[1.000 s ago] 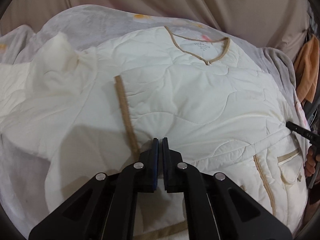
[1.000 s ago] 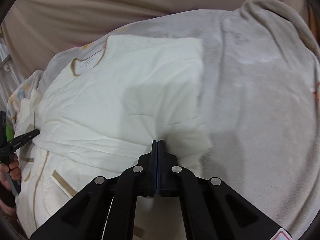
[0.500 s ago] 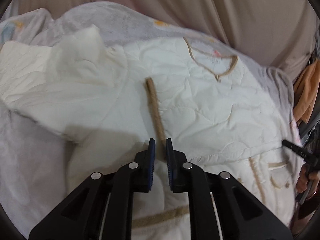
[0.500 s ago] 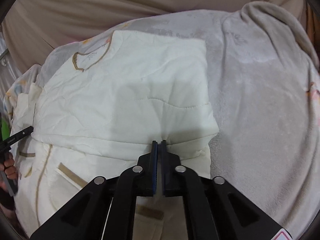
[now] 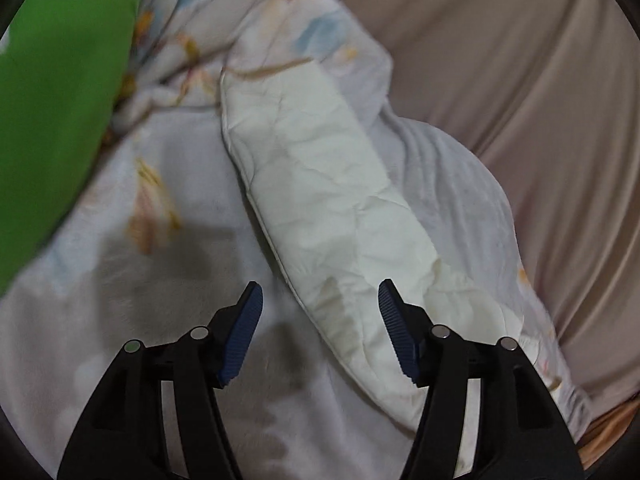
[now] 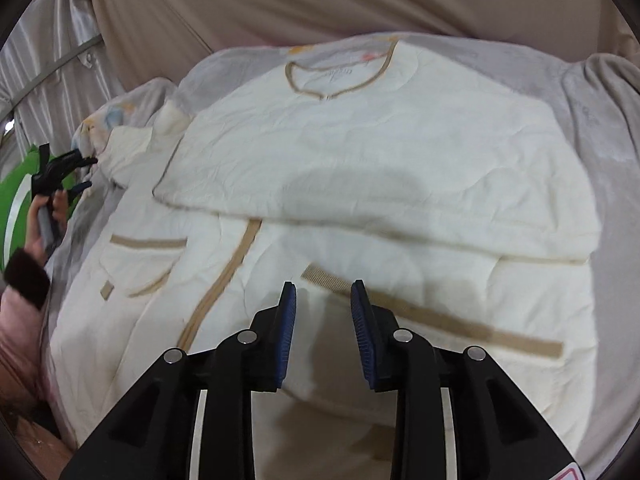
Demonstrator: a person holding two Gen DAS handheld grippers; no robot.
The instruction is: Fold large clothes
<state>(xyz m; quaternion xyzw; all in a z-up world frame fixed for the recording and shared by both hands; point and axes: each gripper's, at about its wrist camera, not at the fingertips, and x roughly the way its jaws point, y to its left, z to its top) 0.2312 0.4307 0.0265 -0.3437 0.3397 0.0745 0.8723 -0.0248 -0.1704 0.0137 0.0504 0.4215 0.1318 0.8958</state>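
Left tongs (image 5: pixel 320 300): aimed down over the bed, jaws wide apart and just been opening, nothing between the pads; the cream sleeve (image 5: pixel 320 200) lies below and beyond them.
Right tongs (image 6: pixel 323 300): angled down over the jacket's lower front, jaws partly apart and just been opening, holding nothing.
Jacket (image 6: pixel 380 168): cream quilted, tan trim, spread on the grey blanket (image 6: pixel 608 128); its top part is folded down over the body, collar at the far side.
Left hand (image 6: pixel 50 216): at the jacket's left edge in the right view, gripping the tongs' handle, dark cuff at the wrist.
Green cloth (image 5: pixel 52 100): left of the bedding.
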